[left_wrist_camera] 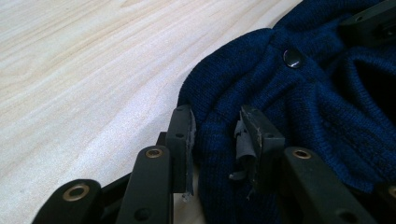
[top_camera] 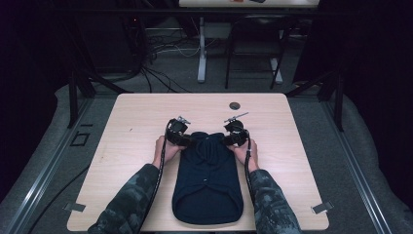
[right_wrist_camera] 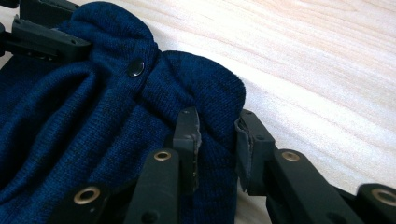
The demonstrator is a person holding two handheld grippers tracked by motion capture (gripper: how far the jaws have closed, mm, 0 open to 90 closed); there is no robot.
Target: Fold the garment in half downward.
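Note:
A dark blue knitted garment (top_camera: 207,180) lies flat on the wooden table (top_camera: 131,122), its far end bunched up between the two hands. My left gripper (top_camera: 187,140) is at the garment's far left corner; in the left gripper view the gripper (left_wrist_camera: 217,126) is shut on a fold of the knit (left_wrist_camera: 303,107), near a dark snap button (left_wrist_camera: 292,58). My right gripper (top_camera: 229,139) is at the far right corner. The right gripper view shows that gripper (right_wrist_camera: 217,128) pinching a fold of the garment (right_wrist_camera: 70,116) beside the button (right_wrist_camera: 136,68).
A round cable hole (top_camera: 234,105) sits in the tabletop beyond the grippers. Metal clips (top_camera: 321,208) hold the table's near corners. Past the far edge are the legs of another table (top_camera: 201,48) and floor cables. Bare wood lies on both sides of the garment.

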